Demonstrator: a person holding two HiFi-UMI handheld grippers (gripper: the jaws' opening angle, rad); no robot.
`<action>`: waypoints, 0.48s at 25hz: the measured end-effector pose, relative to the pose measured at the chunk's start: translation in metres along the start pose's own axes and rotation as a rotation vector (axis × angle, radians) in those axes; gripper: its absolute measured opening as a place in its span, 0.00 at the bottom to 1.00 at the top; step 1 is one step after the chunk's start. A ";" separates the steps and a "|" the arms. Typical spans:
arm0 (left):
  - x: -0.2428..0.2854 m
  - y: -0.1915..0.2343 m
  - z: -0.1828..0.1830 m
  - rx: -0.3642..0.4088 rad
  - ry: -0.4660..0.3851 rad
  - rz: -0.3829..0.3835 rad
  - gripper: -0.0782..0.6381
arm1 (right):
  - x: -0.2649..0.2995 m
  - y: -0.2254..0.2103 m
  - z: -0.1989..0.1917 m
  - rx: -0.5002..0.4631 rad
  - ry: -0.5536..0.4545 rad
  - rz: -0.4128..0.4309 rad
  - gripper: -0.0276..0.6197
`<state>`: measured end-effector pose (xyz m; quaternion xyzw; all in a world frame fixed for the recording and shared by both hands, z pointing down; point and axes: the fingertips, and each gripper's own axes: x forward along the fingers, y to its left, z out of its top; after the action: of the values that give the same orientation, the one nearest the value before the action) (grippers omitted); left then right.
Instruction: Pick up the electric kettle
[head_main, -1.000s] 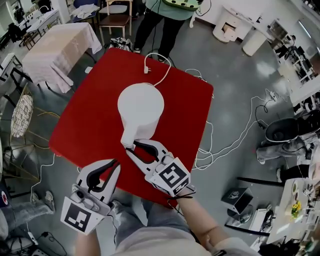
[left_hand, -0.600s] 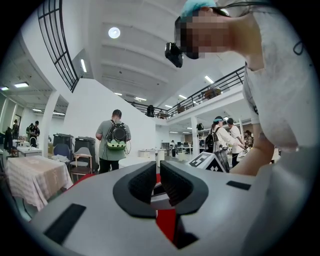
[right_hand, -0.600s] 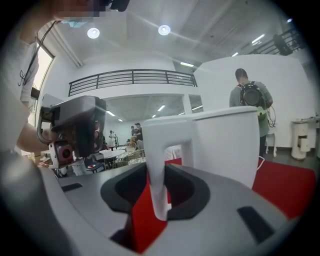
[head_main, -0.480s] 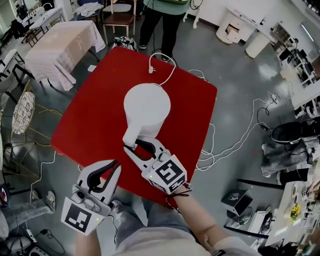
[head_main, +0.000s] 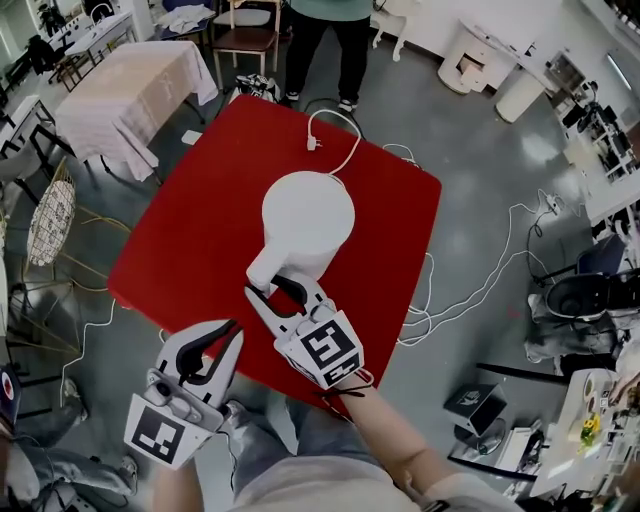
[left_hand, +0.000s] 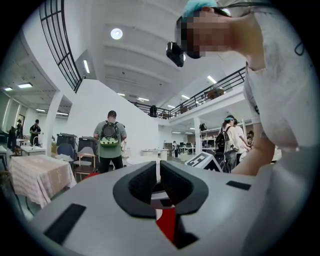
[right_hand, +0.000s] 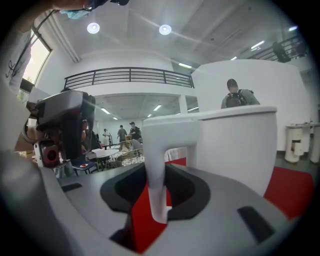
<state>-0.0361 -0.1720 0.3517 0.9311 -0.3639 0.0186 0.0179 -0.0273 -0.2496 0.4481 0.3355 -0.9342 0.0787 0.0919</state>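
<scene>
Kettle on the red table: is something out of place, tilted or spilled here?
Nothing is spilled and the kettle stands upright. Only its white cord looks untidy: it curls loose over the red table, its plug lying free near the far edge. More white cables trail on the floor.

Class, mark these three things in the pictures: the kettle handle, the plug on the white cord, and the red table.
kettle handle (right_hand: 155, 170): right gripper view, on its upright bar.
plug (head_main: 313, 144): head view, on the plug's body.
red table (head_main: 185, 250): head view, on a bare part of its top.
</scene>
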 end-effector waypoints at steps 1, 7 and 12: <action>-0.001 0.001 0.000 0.000 0.000 0.002 0.13 | 0.002 -0.001 0.001 0.000 0.000 -0.015 0.22; -0.009 0.008 0.001 0.004 -0.004 0.010 0.13 | 0.015 -0.004 0.004 0.009 -0.018 -0.094 0.22; -0.016 0.013 0.000 -0.001 0.004 0.022 0.13 | 0.021 -0.007 0.008 0.038 -0.040 -0.103 0.21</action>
<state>-0.0565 -0.1708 0.3508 0.9270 -0.3741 0.0204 0.0187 -0.0395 -0.2696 0.4453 0.3865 -0.9156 0.0851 0.0709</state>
